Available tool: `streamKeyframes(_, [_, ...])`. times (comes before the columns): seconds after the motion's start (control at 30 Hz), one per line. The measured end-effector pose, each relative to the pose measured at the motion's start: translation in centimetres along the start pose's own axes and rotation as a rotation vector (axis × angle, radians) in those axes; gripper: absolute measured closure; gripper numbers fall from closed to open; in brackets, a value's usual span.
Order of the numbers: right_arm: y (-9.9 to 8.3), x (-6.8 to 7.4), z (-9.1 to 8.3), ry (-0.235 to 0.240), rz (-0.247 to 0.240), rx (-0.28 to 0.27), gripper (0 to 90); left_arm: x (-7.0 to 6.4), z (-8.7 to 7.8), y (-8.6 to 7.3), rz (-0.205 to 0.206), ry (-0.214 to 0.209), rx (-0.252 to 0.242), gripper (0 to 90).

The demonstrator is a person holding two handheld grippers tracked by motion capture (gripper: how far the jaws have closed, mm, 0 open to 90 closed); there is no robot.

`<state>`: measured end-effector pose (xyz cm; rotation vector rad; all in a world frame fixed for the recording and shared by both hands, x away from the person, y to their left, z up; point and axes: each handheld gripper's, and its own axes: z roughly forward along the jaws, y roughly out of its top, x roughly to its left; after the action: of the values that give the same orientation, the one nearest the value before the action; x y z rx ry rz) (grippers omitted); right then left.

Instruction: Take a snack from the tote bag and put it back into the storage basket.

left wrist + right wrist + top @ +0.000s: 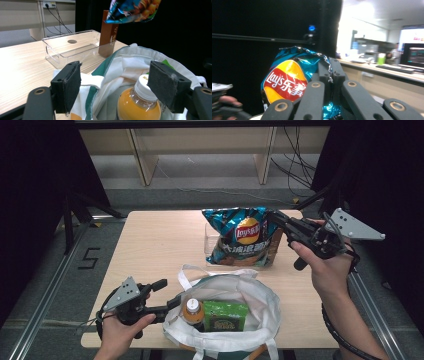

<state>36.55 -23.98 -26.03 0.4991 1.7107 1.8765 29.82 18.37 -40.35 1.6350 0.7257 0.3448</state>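
A teal Lay's chips bag (242, 237) hangs upright above the far side of the table, with my right gripper (272, 216) shut on its top right corner. In the right gripper view the jaws (328, 62) pinch the crinkled top of the chips bag (287, 80). A white tote bag (250, 295) with green trim lies open at the near edge. It holds an orange drink bottle (192, 310) and a green box (225, 316). My left gripper (168, 293) stands open at the tote's left rim. In its own view the rim (125, 62) and bottle (142, 100) sit between the pads.
A clear plastic bin (72, 50) stands behind the tote with a brown box (108, 35) upright in it; the chips bag (132, 10) hangs above it. The wooden table (155, 245) is bare on its left half. Shelving and floor cables lie beyond.
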Motion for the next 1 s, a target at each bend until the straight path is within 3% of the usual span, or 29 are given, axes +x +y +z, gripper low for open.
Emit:
streamKeyframes(0.07, [-0.1,0.1,0.2,-0.028,0.016,0.003,90.0,0.0,0.0,0.0,0.005,-0.001,0.0,25.9])
streamKeyframes(0.13, [-0.2,-0.1,0.5,-0.083,-0.028,0.009,90.0,0.0,-0.2,0.0,0.001,0.014,0.009,25.9])
streamKeyframes(0.3, [-0.7,-0.5,1.2,-0.159,-0.048,-0.005,90.0,0.0,-0.2,0.0,0.0,0.014,0.006,25.8])
streamKeyframes(0.97, [-2.5,-2.9,4.0,-0.246,-0.038,0.004,90.0,0.1,-0.3,-0.1,-0.012,0.017,0.009,25.8])
streamKeyframes(1.0, [-2.6,-2.9,4.1,-0.242,-0.027,0.0,90.0,0.3,-0.2,0.0,0.017,0.022,0.0,25.8])
